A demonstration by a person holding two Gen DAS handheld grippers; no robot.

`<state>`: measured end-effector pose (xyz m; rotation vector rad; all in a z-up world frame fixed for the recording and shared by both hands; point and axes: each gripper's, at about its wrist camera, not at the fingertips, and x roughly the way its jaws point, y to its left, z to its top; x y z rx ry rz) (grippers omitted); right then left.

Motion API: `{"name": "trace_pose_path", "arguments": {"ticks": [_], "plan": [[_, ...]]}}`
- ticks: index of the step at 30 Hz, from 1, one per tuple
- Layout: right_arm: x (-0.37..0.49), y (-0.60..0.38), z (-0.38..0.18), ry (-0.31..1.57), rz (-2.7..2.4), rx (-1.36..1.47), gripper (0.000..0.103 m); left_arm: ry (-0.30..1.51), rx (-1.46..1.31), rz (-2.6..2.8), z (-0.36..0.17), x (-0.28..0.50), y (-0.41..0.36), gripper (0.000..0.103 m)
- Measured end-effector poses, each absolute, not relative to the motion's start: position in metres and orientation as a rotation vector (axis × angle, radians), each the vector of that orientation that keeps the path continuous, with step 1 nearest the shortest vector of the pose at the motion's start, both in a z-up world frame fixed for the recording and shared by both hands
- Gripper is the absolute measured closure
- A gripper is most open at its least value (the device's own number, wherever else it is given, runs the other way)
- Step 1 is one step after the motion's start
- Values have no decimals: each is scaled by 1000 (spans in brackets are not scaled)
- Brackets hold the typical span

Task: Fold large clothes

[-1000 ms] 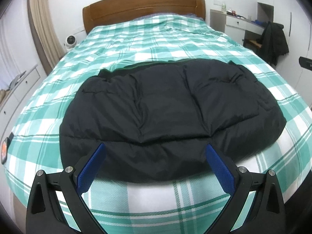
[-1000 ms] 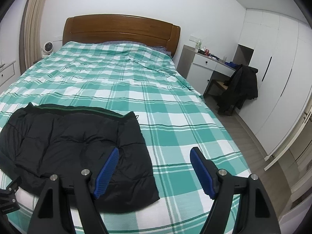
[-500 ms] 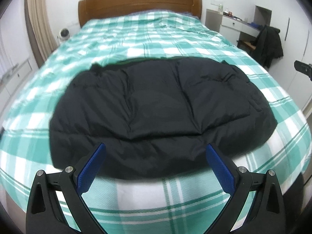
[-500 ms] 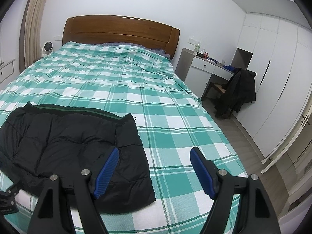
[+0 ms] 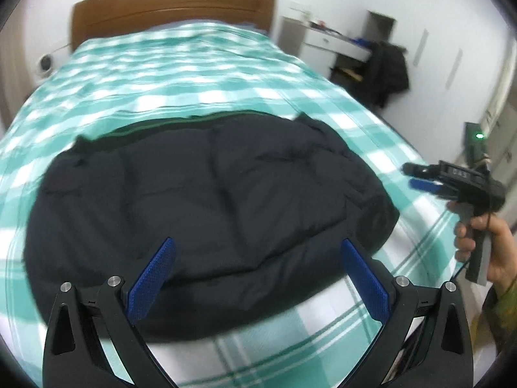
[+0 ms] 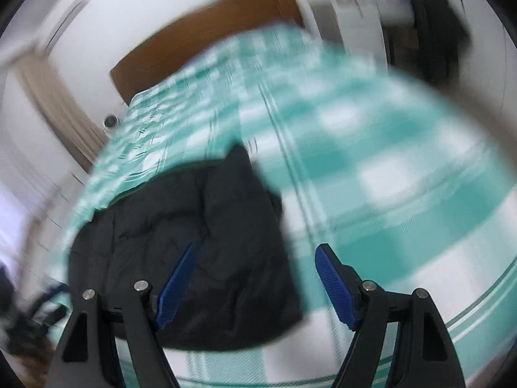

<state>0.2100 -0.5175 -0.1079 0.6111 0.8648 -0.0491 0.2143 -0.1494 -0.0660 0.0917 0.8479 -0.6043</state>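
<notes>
A black puffy jacket (image 5: pixel 200 213) lies folded into a wide pad near the foot of the bed (image 5: pixel 181 74), which has a green and white checked cover. My left gripper (image 5: pixel 258 274) is open and empty, hovering over the jacket's near edge. My right gripper (image 6: pixel 255 278) is open and empty above the jacket's right end (image 6: pixel 206 242); that view is heavily blurred. The right gripper also shows in the left wrist view (image 5: pixel 452 181), held in a hand to the right of the bed.
A wooden headboard (image 5: pixel 171 3) stands at the far end. A white desk (image 5: pixel 326 38) and a chair draped with a dark coat (image 5: pixel 387 71) stand right of the bed. A curtain (image 6: pixel 55 103) hangs at the left.
Both grippers have swung: the left view turned right, bringing the right gripper and hand into sight. The right gripper rolled and moved left fast, toward the jacket's right end. The jacket has not moved.
</notes>
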Motion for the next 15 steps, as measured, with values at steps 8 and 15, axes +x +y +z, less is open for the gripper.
{"name": "trace_pose_path", "arguments": {"ticks": [8, 15], "plan": [[233, -514, -192, 876, 172, 877, 25, 932, 305, -649, -133, 237, -217, 0], [238, -494, -175, 809, 209, 908, 80, 980, 275, -679, -114, 240, -202, 1]]}}
